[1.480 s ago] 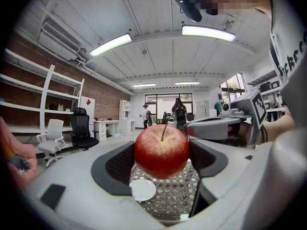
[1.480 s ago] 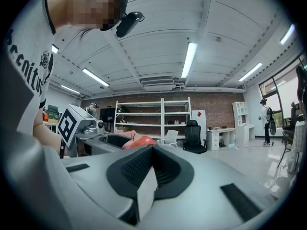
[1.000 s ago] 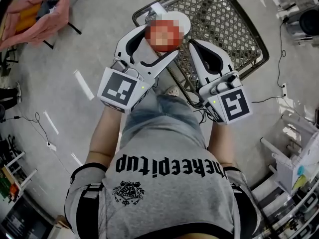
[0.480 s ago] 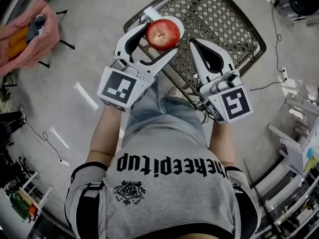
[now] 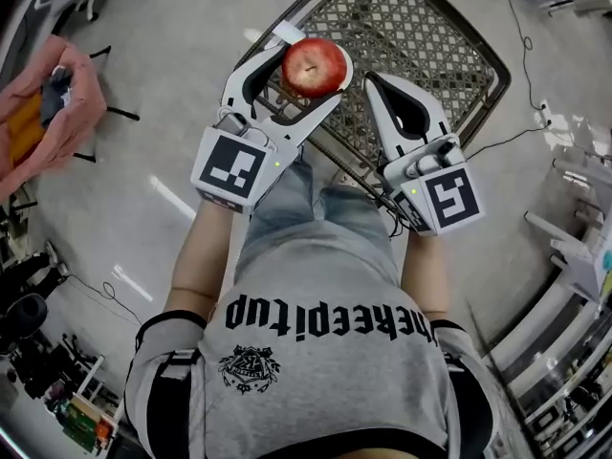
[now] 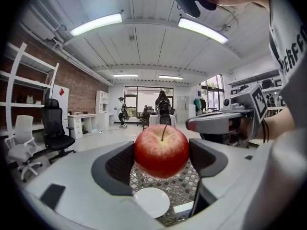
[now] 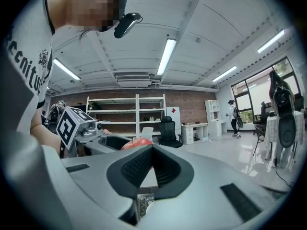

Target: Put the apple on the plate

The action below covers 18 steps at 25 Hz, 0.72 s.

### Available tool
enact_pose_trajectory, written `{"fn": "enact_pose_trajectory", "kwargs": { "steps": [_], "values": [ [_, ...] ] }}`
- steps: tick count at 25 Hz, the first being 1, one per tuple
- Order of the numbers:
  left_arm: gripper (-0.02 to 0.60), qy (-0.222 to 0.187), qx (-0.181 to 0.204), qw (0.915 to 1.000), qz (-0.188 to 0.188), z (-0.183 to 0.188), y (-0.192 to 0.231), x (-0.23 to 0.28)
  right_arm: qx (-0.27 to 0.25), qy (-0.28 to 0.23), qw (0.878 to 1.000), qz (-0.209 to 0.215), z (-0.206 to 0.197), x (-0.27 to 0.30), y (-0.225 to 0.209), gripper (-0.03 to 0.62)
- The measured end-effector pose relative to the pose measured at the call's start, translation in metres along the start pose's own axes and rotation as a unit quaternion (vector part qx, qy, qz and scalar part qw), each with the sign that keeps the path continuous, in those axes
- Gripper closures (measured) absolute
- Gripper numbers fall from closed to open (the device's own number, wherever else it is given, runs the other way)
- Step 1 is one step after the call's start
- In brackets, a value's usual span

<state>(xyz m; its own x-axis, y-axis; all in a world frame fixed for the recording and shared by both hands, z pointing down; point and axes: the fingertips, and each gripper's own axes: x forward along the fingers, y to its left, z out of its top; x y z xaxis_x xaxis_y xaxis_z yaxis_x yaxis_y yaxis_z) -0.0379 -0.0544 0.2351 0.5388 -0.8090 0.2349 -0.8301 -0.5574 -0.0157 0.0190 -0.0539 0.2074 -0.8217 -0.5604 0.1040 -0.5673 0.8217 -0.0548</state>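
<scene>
The apple (image 6: 161,151) is clamped in the jaws of the left gripper (image 5: 311,65), in the air above the plate (image 6: 151,202) on the mesh bench (image 5: 421,36). The carry step appears nearly complete; next, lower onto the plate and release. The right gripper (image 7: 146,169) is empty, with its jaws closed together.

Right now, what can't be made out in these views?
Head view: plate hidden beneath apple and left gripper; mesh table's near edge under both grippers.
Left gripper view: plate's near edge behind the gripper body.
Right gripper view: apple mostly behind right gripper's jaws.
</scene>
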Motion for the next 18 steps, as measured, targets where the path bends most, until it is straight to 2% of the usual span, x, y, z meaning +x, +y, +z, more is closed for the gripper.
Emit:
{"fn": "enact_pose_trajectory", "kwargs": {
  "steps": [18],
  "values": [
    [0.184, 0.036, 0.018, 0.9928, -0.113, -0.040, 0.012, 0.038, 0.029, 0.005, 0.994, -0.108, -0.024, 0.019, -0.022, 0.594]
  ]
}}
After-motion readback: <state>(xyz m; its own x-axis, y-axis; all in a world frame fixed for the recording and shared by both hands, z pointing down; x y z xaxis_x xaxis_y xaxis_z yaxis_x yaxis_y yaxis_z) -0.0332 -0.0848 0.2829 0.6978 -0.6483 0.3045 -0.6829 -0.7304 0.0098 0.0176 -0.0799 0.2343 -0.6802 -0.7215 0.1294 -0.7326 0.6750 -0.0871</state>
